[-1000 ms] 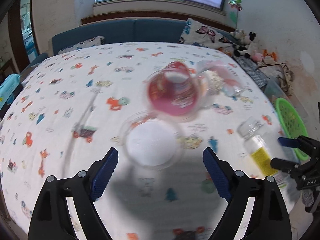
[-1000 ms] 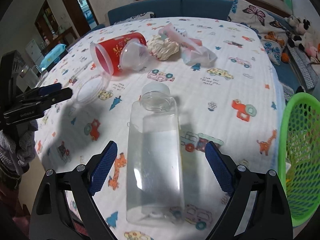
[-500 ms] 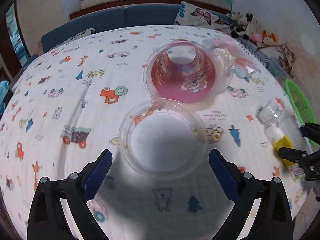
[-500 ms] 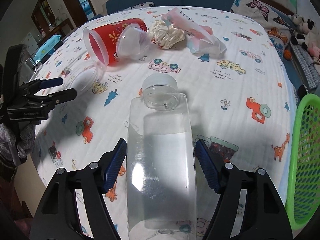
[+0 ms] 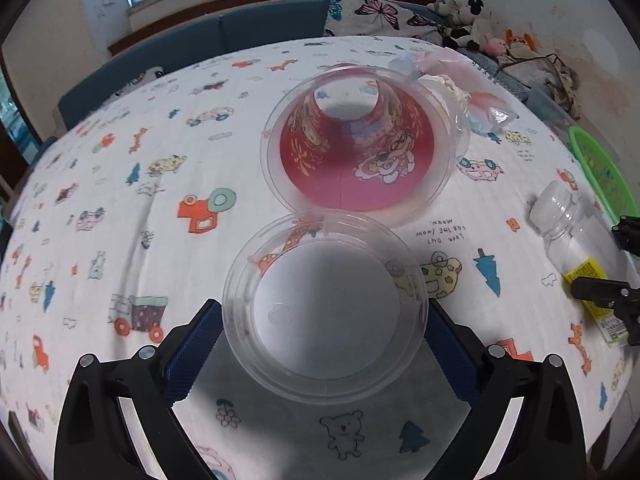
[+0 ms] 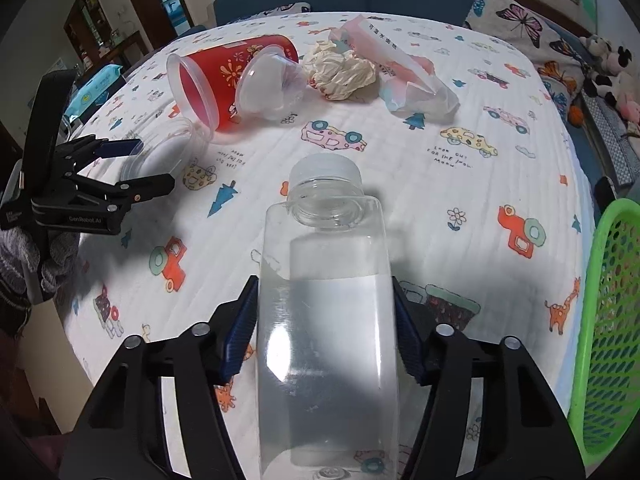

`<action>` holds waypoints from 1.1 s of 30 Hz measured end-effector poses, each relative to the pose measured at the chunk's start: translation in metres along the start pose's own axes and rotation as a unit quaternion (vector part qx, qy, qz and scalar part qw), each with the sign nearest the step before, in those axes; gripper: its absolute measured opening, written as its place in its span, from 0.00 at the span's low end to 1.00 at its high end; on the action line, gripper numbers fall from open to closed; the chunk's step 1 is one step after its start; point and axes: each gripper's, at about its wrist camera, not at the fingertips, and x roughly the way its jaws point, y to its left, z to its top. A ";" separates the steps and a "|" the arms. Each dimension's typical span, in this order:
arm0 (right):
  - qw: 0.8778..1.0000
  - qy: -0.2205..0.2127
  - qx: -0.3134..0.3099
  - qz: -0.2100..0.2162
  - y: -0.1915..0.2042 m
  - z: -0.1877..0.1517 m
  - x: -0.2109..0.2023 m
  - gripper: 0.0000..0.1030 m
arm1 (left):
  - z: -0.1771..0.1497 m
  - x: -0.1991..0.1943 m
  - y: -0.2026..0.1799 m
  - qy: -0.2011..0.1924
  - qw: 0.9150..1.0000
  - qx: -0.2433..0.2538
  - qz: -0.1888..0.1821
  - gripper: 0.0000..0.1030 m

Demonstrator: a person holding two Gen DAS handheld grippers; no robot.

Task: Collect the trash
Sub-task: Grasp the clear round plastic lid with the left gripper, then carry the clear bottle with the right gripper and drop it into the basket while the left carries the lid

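Right gripper clamped on the clear plastic bottle: square body, white cap, lying flat on the counter, cap pointing away, both pads touching its sides. Yellow label visible from the left wrist view.

Left gripper straddles the clear round lid; pads sit right at its rim on both sides, can't tell if they're actually squeezing it. Lid lies flat, touching the mouth of the red cup.

Trash count on the counter:
- 1 bottle
- 1 lid
- 1 red cup, on its side
- 1 small clear cup, tipped against the red one
- 1 crumpled paper wad
- 1 pink and blue plastic wrapper

1 green mesh basket at the counter's right edge.
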 end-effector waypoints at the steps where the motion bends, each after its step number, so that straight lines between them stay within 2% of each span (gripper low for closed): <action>1: 1.000 0.000 0.001 -0.001 -0.001 0.000 0.000 0.58 | 0.001 0.002 0.001 0.002 1.000 -0.002 -0.006 0.92; 7: 1.000 -0.003 0.006 0.001 -0.002 0.000 -0.001 0.55 | 0.003 0.007 0.002 0.001 1.000 0.000 -0.016 0.92; 11: 1.000 -0.012 0.008 0.007 -0.002 0.000 -0.007 0.55 | 0.001 0.004 -0.004 -0.009 1.000 0.006 -0.015 0.88; 17: 0.999 -0.030 0.020 0.019 -0.006 0.000 -0.022 0.55 | -0.005 -0.013 -0.015 -0.029 0.999 0.008 -0.011 0.87; 20: 0.998 -0.040 0.031 0.020 -0.013 -0.002 -0.032 0.55 | -0.008 -0.027 -0.022 -0.039 0.999 0.003 -0.023 0.87; 26: 0.996 -0.068 0.064 0.009 -0.037 -0.008 -0.060 0.55 | -0.005 -0.054 -0.051 -0.065 0.997 0.017 -0.047 0.87; 33: 0.988 -0.092 0.119 -0.041 -0.100 -0.023 -0.097 0.55 | 0.013 -0.068 -0.086 -0.084 0.993 0.039 -0.070 0.87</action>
